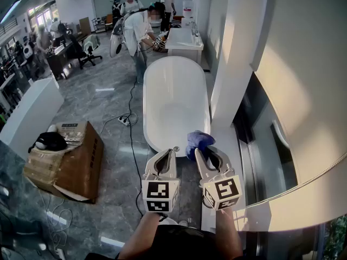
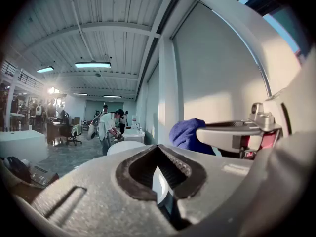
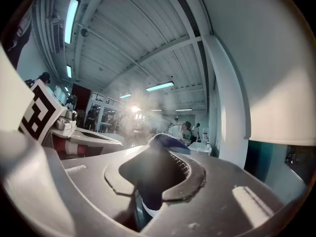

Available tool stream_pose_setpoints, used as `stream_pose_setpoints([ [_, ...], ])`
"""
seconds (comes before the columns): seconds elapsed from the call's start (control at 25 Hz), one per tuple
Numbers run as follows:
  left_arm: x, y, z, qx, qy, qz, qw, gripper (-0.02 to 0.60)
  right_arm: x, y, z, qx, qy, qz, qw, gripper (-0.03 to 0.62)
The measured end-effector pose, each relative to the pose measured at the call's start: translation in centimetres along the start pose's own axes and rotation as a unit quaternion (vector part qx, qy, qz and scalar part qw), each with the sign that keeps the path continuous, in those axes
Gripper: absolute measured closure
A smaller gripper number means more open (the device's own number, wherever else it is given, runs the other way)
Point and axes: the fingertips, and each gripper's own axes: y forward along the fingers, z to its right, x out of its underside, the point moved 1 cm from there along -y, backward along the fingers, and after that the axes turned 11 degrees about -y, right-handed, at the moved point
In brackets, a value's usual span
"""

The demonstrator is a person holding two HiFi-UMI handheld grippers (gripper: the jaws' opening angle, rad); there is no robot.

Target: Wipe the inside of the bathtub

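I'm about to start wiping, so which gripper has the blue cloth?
The right gripper: the blue cloth is bunched in its jaws. The left gripper is closed on nothing.

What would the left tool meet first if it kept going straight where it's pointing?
Probably the near end of the white bathtub, just ahead of the left tool and its closed tips, though depth is unclear.

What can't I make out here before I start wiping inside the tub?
Near end of the bathtub: head view, partly covered by the blue cloth, the left hand-held gripper and the right hand-held gripper.
How much cloth the right one clamps: right gripper view, its own body hides all but a sliver.
Dirt or wetness in the tub: head view, too small, washed-out white.
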Motion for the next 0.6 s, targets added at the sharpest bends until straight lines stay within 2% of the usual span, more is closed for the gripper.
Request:
stream_pose_setpoints([
  [0.28,0.0,0.3,0.9,0.009,-0.010,-0.008,0.9999,0.577,0.3,-0.2,1.3,0.007,-0.001,-0.006,1.000,0.516],
  [0.6,0.2,-0.2,-0.7,-0.011,-0.016,-0.011,0.9997,0.577,1.0,0.1,2.4,0.025,0.009,-0.006,1.000,0.515],
])
